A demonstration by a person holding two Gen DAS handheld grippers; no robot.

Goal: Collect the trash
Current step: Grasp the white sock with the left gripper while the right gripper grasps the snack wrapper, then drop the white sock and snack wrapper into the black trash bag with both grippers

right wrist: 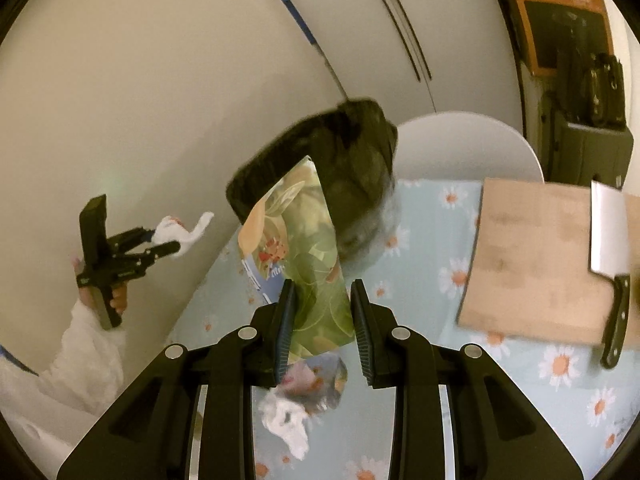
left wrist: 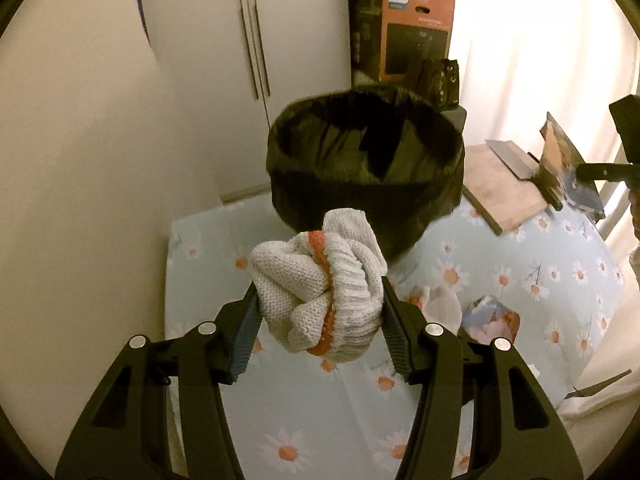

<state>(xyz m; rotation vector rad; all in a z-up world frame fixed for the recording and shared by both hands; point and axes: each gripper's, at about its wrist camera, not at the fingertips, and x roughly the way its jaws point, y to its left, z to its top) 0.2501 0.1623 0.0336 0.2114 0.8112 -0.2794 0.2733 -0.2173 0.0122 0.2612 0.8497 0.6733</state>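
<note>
A worktop [left wrist: 500, 280] covered in pale blue cloth printed with white-and-orange daisies stands against a plain cream wall [left wrist: 100, 140], with pale cabinet doors [left wrist: 248, 20] behind and an orange-and-black cardboard box [left wrist: 404, 28] stacked in the corner. At the far side of the worktop sits a round bin lined with a glossy, crinkled black bag [left wrist: 364, 160]. To its right lies a flat wooden cutting board [right wrist: 536, 256] with a broad steel cleaver [right wrist: 610, 240], black-handled, resting across it. The left tongs [left wrist: 320, 304] are clamped on a bunched white knitted glove with an orange cuff [left wrist: 320, 284], held above the cloth just in front of the bin. The right tongs [right wrist: 322, 312] grip a thin, shiny green printed wrapper [right wrist: 304, 248] that stands up stiffly between the ribbed pads, also in front of the bin. A crumpled white tissue [right wrist: 286, 420] and another printed packet [right wrist: 316, 376] lie on the cloth below.
</note>
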